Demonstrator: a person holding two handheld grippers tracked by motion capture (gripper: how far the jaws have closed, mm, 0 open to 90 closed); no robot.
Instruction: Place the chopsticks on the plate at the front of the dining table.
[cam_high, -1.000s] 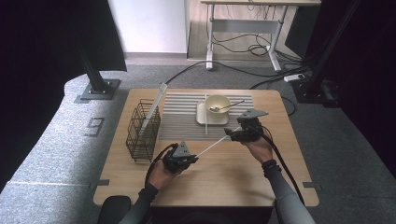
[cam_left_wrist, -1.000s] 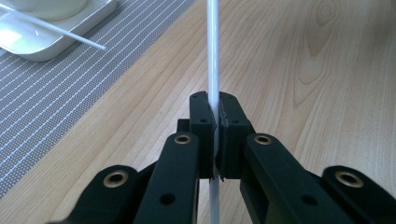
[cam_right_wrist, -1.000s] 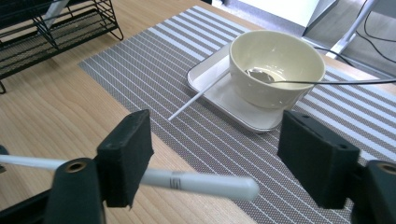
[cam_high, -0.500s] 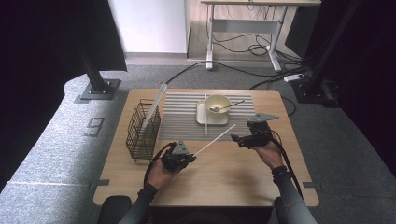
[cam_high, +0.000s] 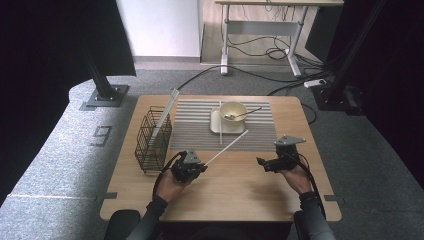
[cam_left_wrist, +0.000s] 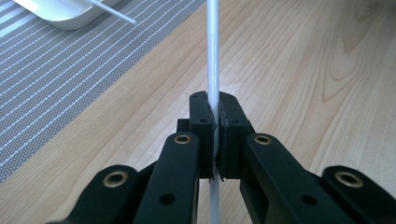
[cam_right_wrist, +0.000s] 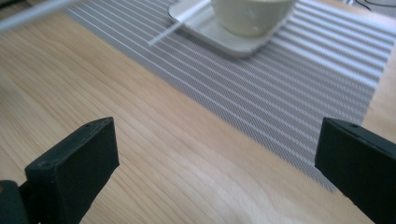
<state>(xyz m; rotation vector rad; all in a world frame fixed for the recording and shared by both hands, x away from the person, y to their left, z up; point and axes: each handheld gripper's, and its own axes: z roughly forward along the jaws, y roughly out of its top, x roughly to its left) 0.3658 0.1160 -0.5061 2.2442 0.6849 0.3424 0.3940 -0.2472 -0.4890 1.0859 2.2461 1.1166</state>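
Nearest the person: left gripper clenched on the thin white plastic stick, low on its shaft; in the left gripper view the pads pinch it from both sides. The stick rises slantwise from the light wooden table toward the grey striped placemat, its far end free in the air.

Right gripper: jaws have just been opening and now stand wide with nothing between them, bare wood below. A second ago it was up at the stick's far end; now it sits apart, nearer the table edge. Judgement: handover complete, left alone carries the stick.

Farther: second white stick lying by the cream bowl on its square white plate. Black wire basket at left is the likely destination.
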